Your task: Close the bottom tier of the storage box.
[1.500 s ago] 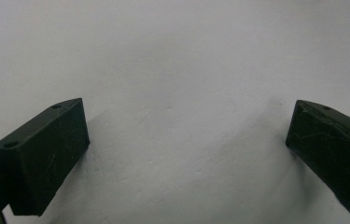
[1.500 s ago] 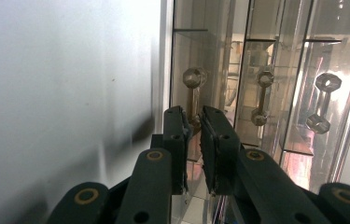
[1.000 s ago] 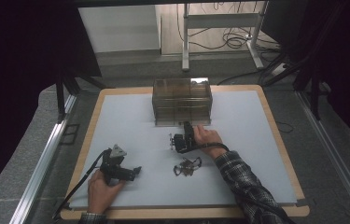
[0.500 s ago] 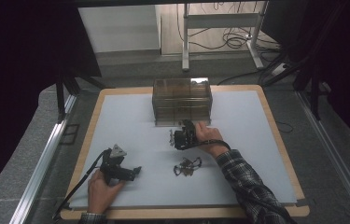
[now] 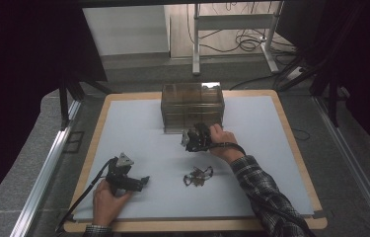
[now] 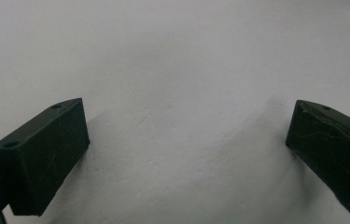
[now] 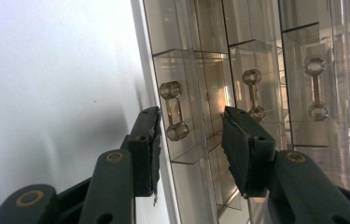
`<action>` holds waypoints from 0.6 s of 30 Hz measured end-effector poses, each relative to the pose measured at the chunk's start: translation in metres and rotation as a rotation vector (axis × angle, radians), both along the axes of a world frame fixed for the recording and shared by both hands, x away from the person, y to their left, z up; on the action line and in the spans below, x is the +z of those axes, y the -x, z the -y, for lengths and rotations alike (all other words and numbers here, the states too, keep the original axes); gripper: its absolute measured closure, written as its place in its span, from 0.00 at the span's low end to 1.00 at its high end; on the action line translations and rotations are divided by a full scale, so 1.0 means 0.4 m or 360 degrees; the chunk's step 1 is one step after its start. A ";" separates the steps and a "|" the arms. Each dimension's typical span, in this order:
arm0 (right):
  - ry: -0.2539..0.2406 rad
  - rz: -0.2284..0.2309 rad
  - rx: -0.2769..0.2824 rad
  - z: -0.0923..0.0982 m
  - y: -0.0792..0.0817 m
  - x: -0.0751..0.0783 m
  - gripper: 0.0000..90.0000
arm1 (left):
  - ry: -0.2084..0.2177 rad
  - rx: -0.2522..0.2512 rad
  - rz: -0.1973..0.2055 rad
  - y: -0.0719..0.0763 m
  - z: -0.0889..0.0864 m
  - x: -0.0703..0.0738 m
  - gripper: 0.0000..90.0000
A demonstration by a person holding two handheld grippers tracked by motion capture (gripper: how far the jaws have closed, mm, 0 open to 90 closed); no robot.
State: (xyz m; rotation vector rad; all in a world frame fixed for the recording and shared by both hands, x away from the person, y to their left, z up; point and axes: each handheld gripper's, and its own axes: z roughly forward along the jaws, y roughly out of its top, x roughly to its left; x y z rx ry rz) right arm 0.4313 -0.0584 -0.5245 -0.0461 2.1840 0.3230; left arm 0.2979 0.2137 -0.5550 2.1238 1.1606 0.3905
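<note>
A clear plastic drawer cabinet (image 5: 192,106) stands at the back middle of the white mat (image 5: 271,148). My right gripper (image 5: 192,140) is held just in front of it. In the right gripper view its jaws (image 7: 191,114) face the drawer fronts. One drawer handle (image 7: 172,112) lies just beyond the left pad and another handle (image 7: 253,95) beyond the right. These jaws have just been opening and the pads press on nothing. My left gripper (image 5: 143,181) rests at the front left of the mat, wide open (image 6: 186,121) over bare mat.
A small heap of dark metal pieces (image 5: 197,176) lies on the mat between the two hands. The wooden table edge (image 5: 291,148) frames the mat. Table legs and cables (image 5: 251,42) lie on the floor beyond.
The right hand has shifted slightly toward the cabinet, up in the picture. The left hand and the heap of pieces have stayed put.
</note>
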 end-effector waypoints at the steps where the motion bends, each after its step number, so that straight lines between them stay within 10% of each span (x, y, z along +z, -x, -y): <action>1: -0.0020 -0.0024 -0.0008 0.002 -0.001 0.005 0.62 | -0.0001 -0.0001 0.0000 0.000 0.000 0.000 0.00; 18: -0.0216 -0.0293 -0.0027 0.035 -0.038 0.048 0.61 | 0.0000 0.0000 0.0000 0.000 0.000 0.000 0.00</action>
